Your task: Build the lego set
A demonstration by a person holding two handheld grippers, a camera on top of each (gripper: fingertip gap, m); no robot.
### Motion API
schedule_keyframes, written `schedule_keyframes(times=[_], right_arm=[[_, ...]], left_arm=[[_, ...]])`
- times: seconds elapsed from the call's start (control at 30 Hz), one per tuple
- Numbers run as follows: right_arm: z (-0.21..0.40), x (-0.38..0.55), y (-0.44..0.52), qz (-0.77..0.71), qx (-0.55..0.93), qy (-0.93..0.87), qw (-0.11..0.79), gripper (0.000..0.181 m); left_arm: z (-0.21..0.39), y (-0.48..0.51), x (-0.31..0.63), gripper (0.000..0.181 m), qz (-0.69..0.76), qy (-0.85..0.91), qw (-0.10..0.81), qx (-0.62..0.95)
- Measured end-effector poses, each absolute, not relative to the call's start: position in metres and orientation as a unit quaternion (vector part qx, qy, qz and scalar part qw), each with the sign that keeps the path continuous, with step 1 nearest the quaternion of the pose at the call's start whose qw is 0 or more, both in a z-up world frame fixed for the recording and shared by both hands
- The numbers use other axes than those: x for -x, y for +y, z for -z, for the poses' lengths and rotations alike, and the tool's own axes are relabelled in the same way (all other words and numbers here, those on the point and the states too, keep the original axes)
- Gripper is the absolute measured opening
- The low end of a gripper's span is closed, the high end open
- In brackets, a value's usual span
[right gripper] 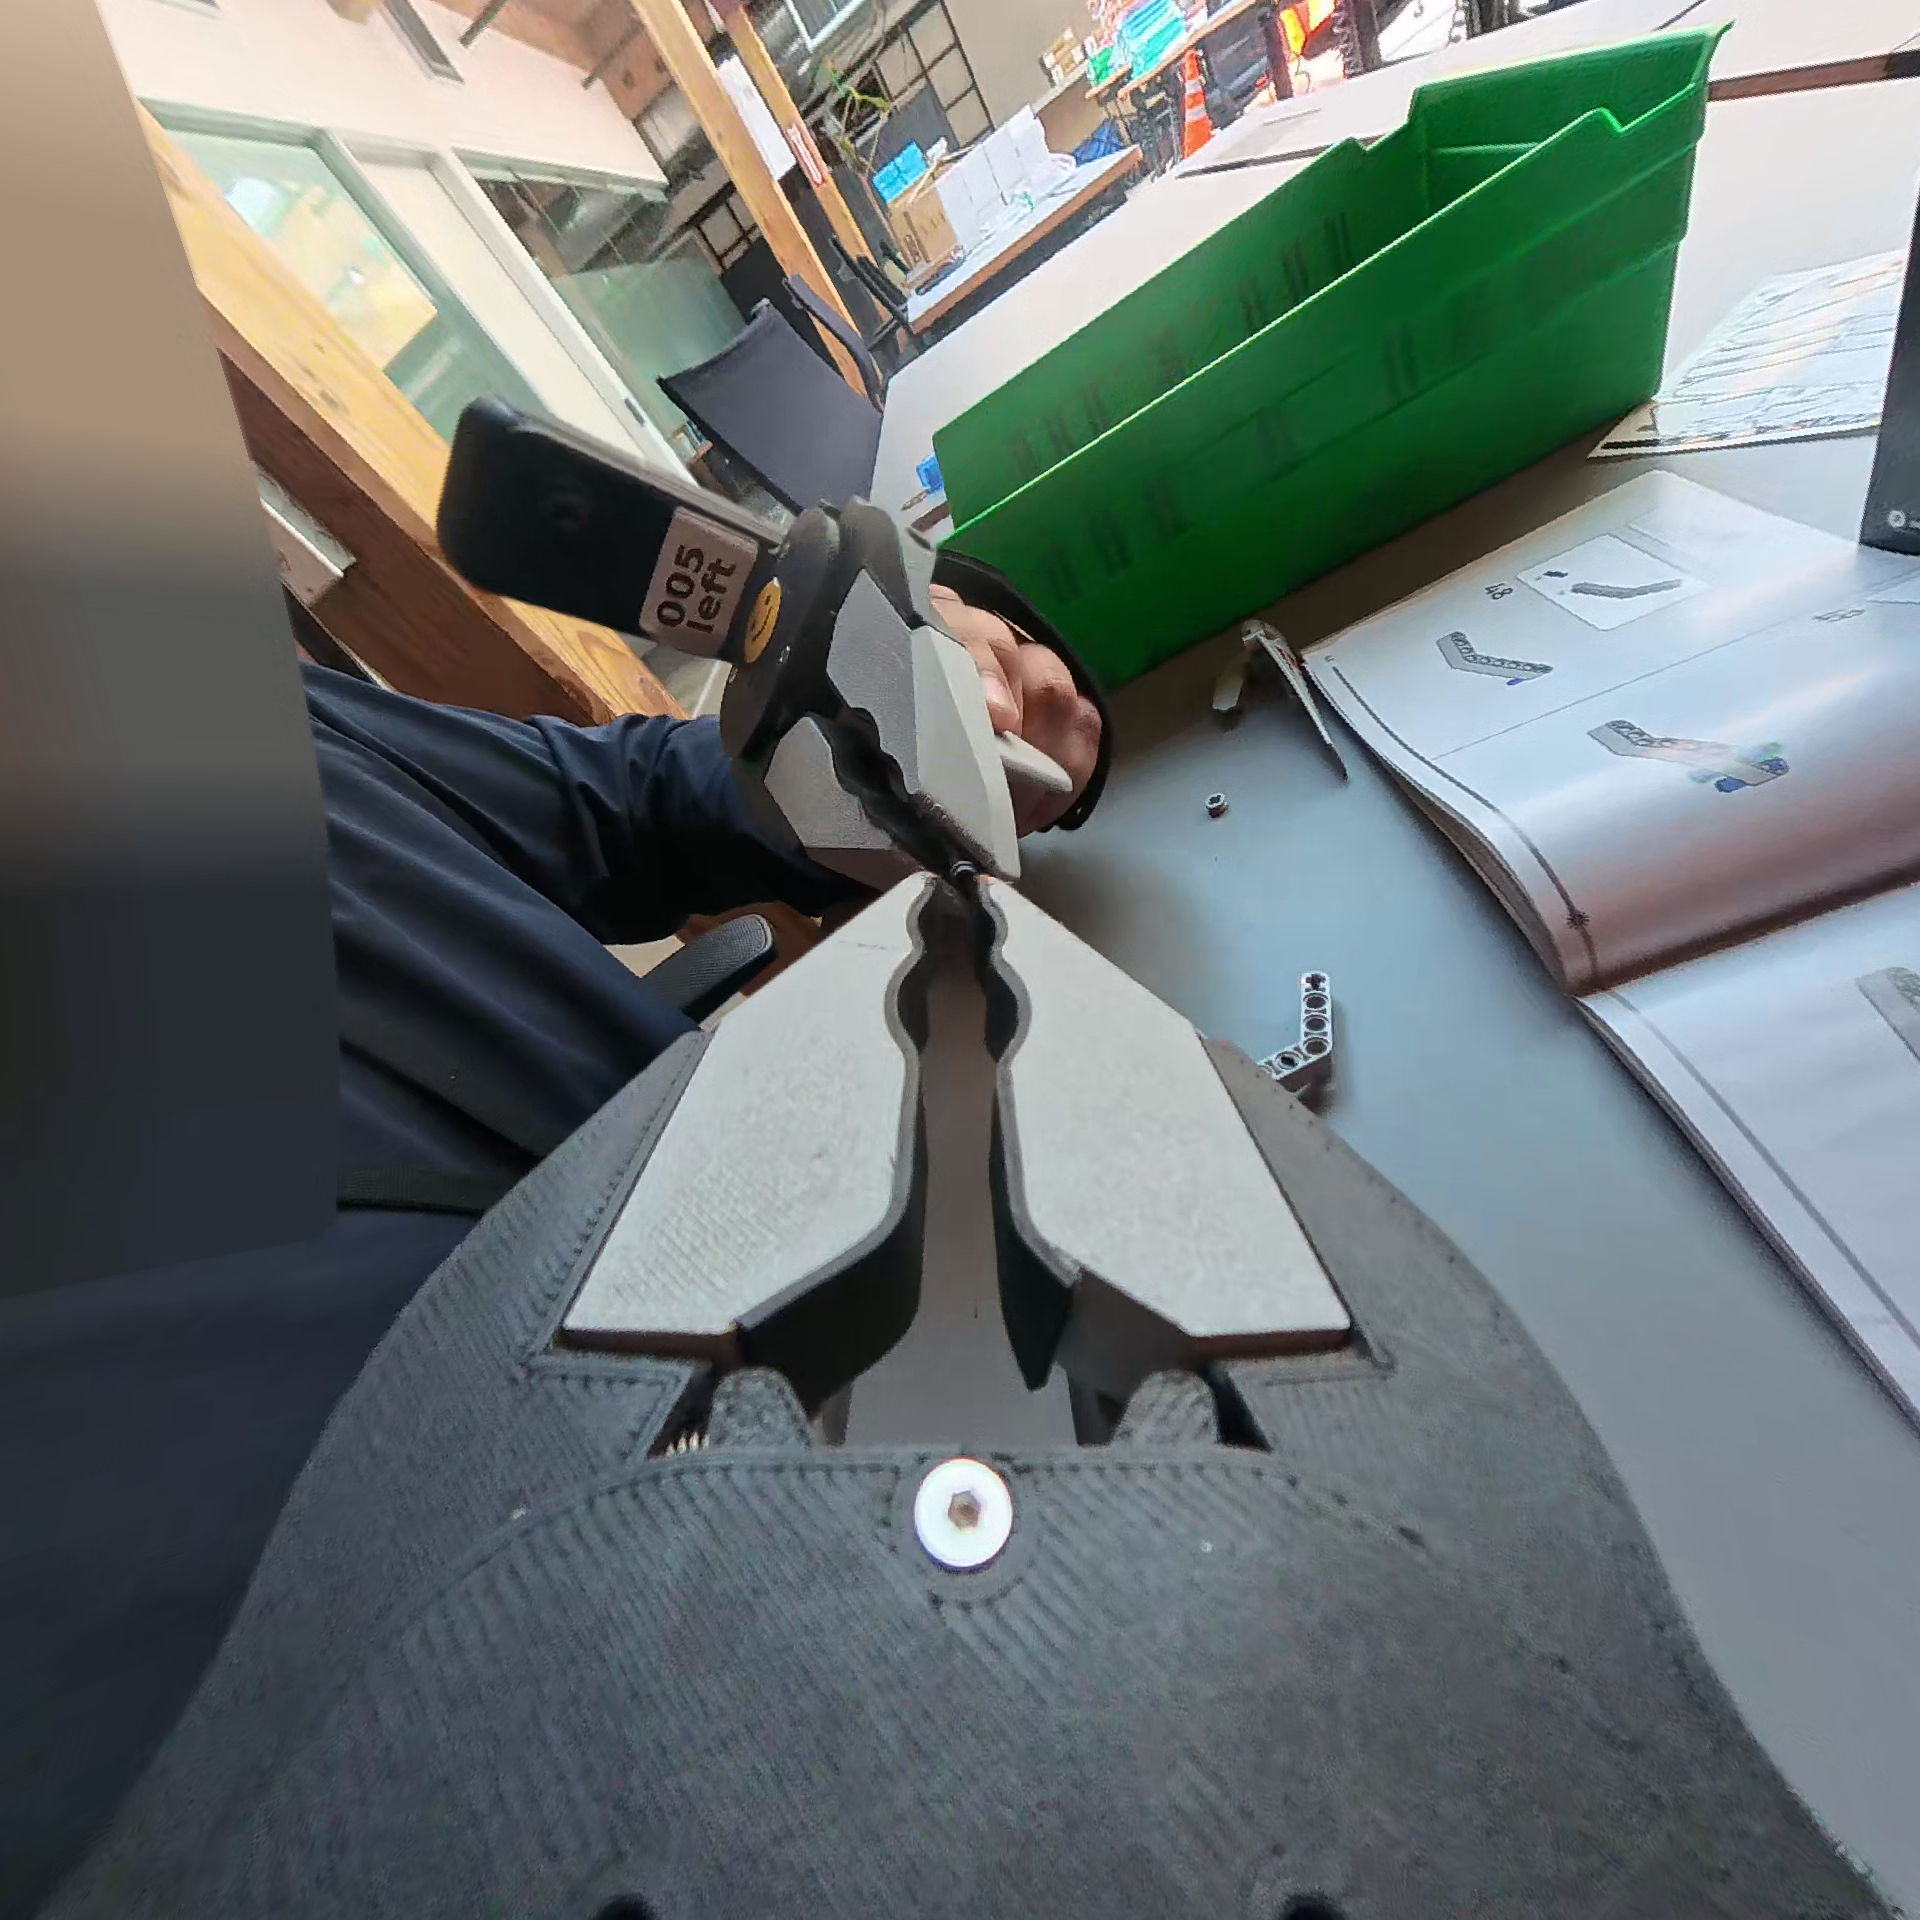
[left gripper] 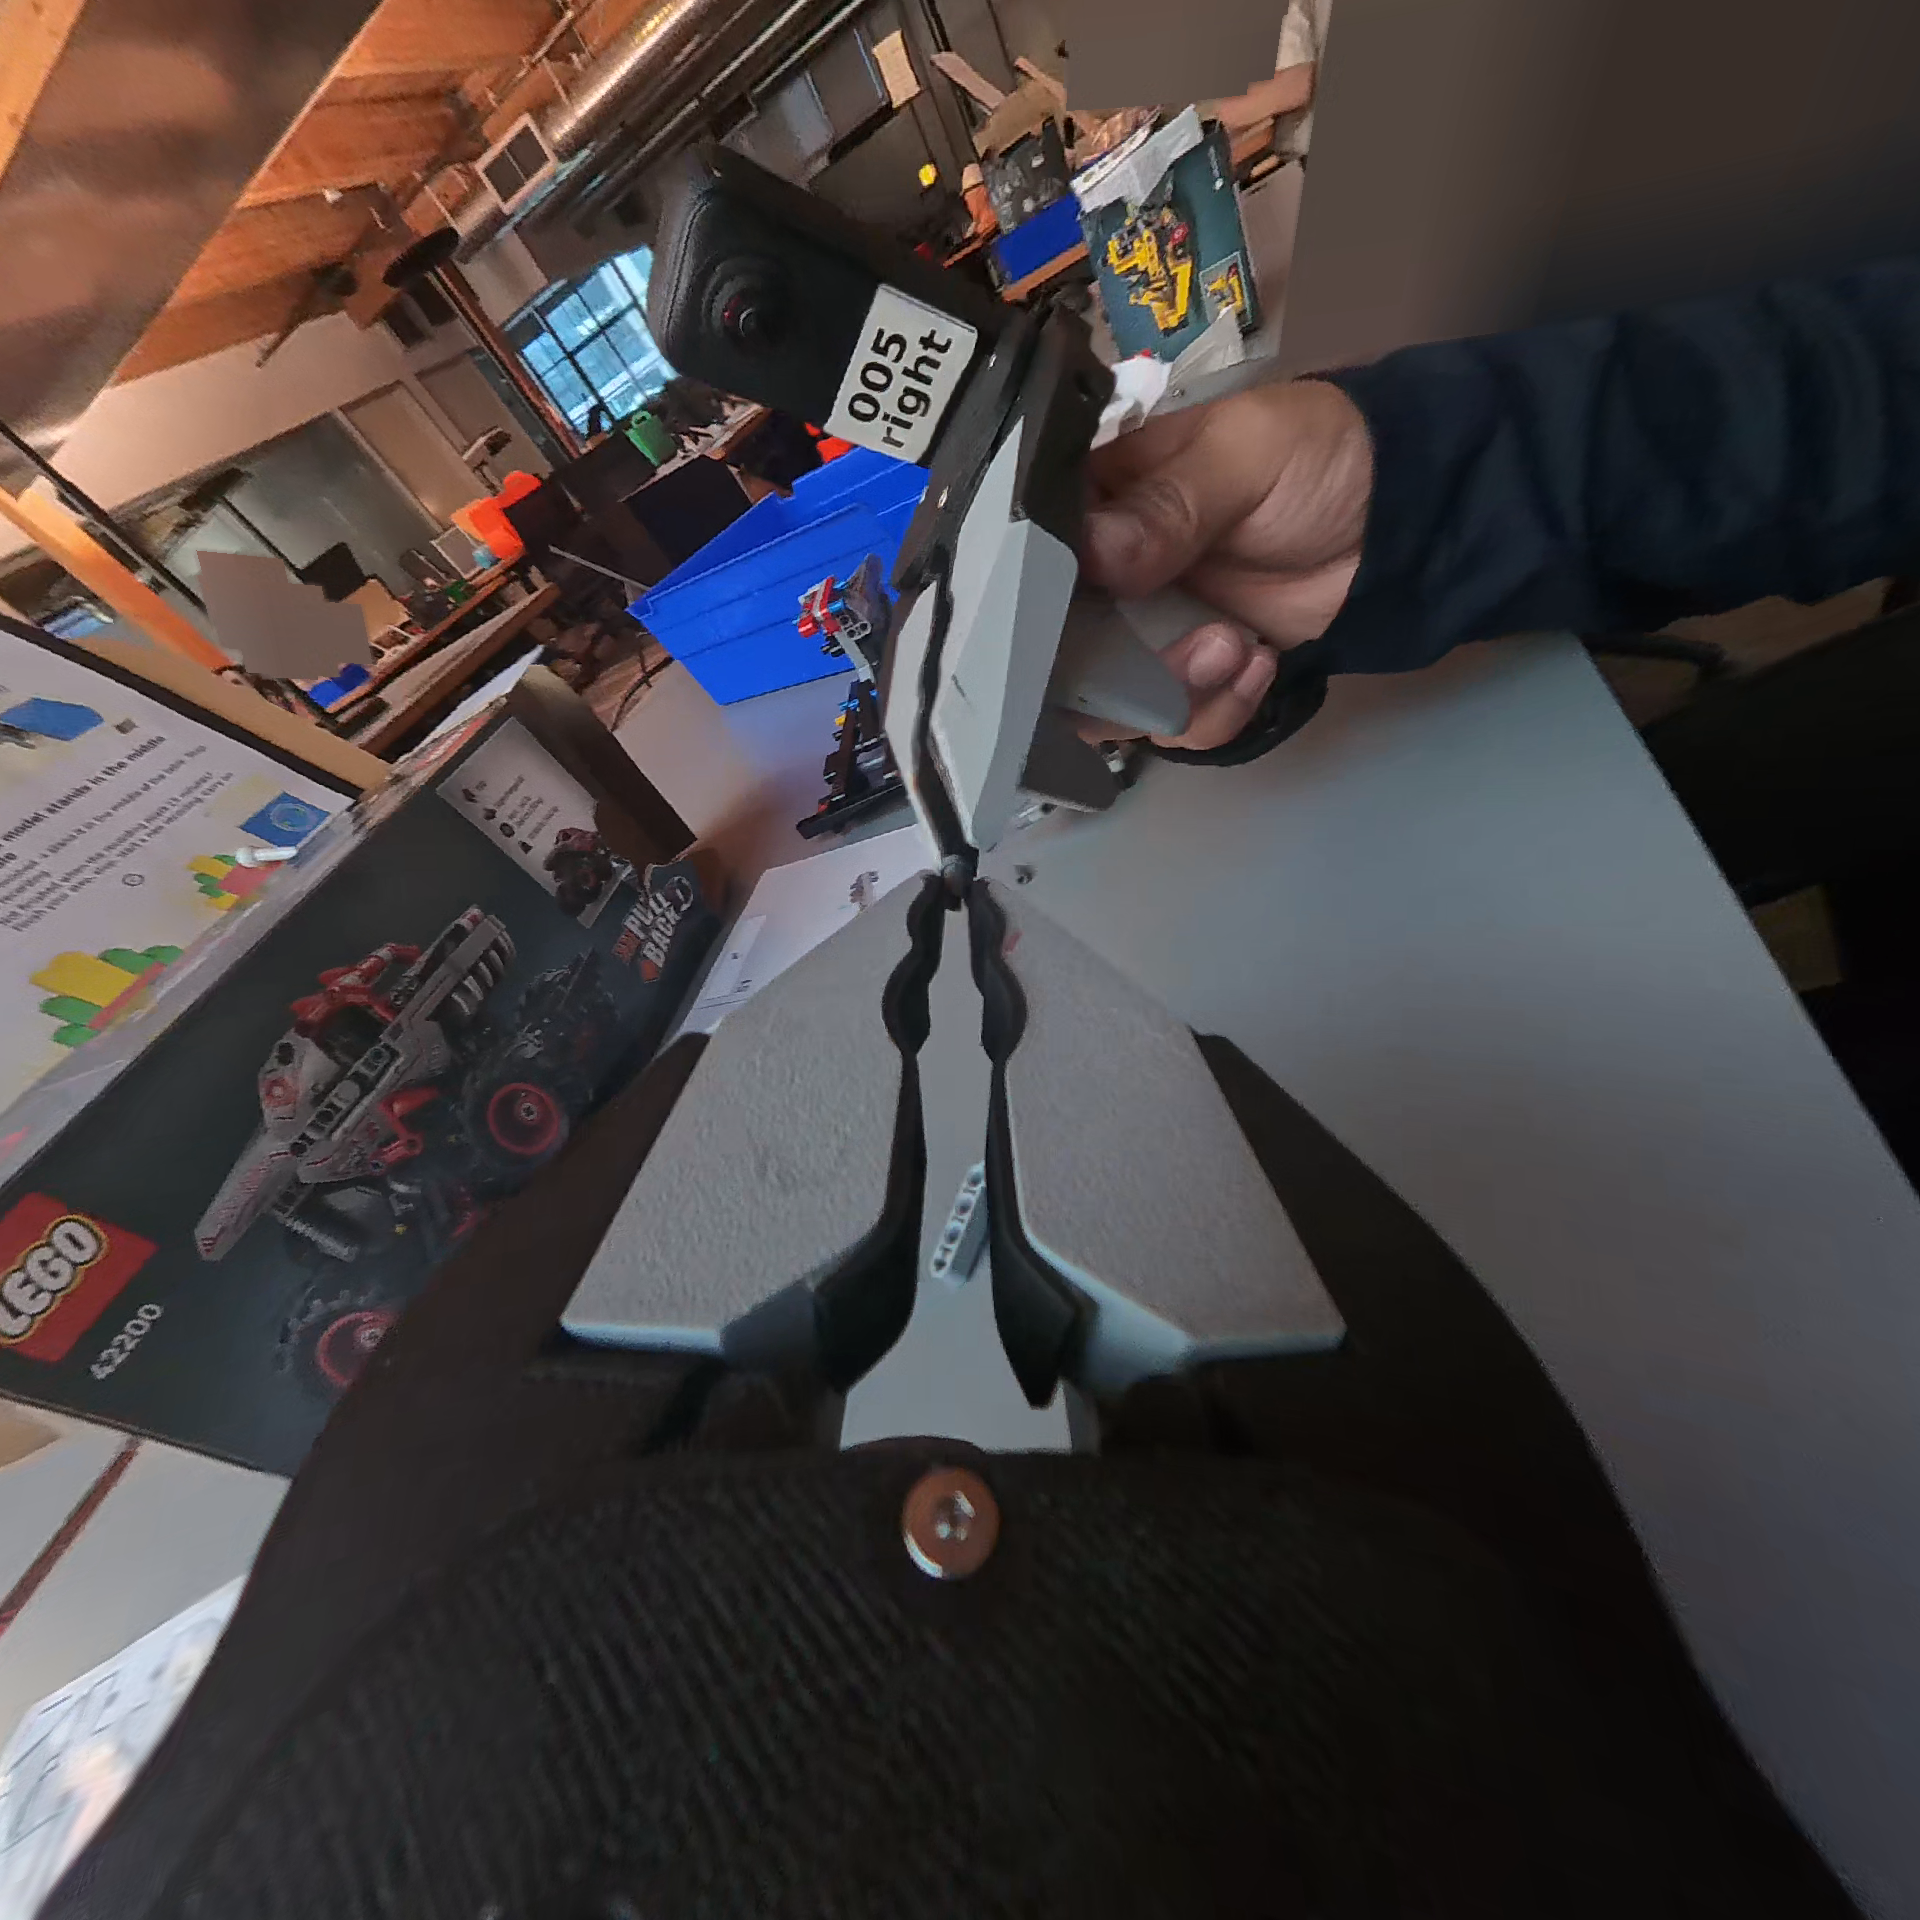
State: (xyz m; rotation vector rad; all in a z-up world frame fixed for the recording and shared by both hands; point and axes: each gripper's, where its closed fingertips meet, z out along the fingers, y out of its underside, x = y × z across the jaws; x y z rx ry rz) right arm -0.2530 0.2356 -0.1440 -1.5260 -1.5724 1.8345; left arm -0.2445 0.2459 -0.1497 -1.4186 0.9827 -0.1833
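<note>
Lego pin [left gripper: 953,871], small and dark, at centre frame in the left wrist view, pinched between two sets of fingertips meeting tip to tip. Left gripper [left gripper: 951,896] rising from the bottom, tips drawn together on the pin; same for the right gripper [left gripper: 958,854] coming down from the upper middle, held by a hand [left gripper: 1226,561] in a dark sleeve. Pin's exact shape too small to make out; possibly two tiny parts being mated.

Right wrist view: right gripper [right gripper: 954,891] from the bottom, left gripper [right gripper: 961,864] from the upper left, tips touching at centre.

Grey beam [left gripper: 958,1221] with holes lying flat on the table [left gripper: 1455,1039], seen between the left gripper's fingers, lower centre. Angled grey beam [right gripper: 1304,1029] right of centre on the table, well apart from the tips. Small dark bush [right gripper: 1216,802] above it. Open instruction booklet [right gripper: 1662,748] at the right edge. Green bin [right gripper: 1351,343] upper right. Lego box [left gripper: 343,1091] at left, part-built model [left gripper: 857,707] just behind the right gripper, blue bin [left gripper: 790,582] beyond.
</note>
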Motion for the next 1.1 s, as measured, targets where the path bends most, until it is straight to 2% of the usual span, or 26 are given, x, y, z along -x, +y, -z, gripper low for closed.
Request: schedule_keyframes(times=[0.17, 0.7, 1.1], right_arm=[[0.147, 0.259, 0.242, -0.644, 0.551, -0.515, 0.13, 0.001], [0.15, 0.265, 0.247, -0.677, 0.562, -0.465, 0.104, 0.002], [0.169, 0.271, 0.26, -0.617, 0.593, -0.488, 0.17, 0.0]], left_arm=[[0.152, 0.251, 0.249, 0.001, 0.009, 0.435, 0.648, 0.625], [0.155, 0.257, 0.255, 0.001, -0.091, 0.45, 0.641, 0.616], [0.177, 0.27, 0.262, 0.003, -0.09, 0.44, 0.598, 0.664]])
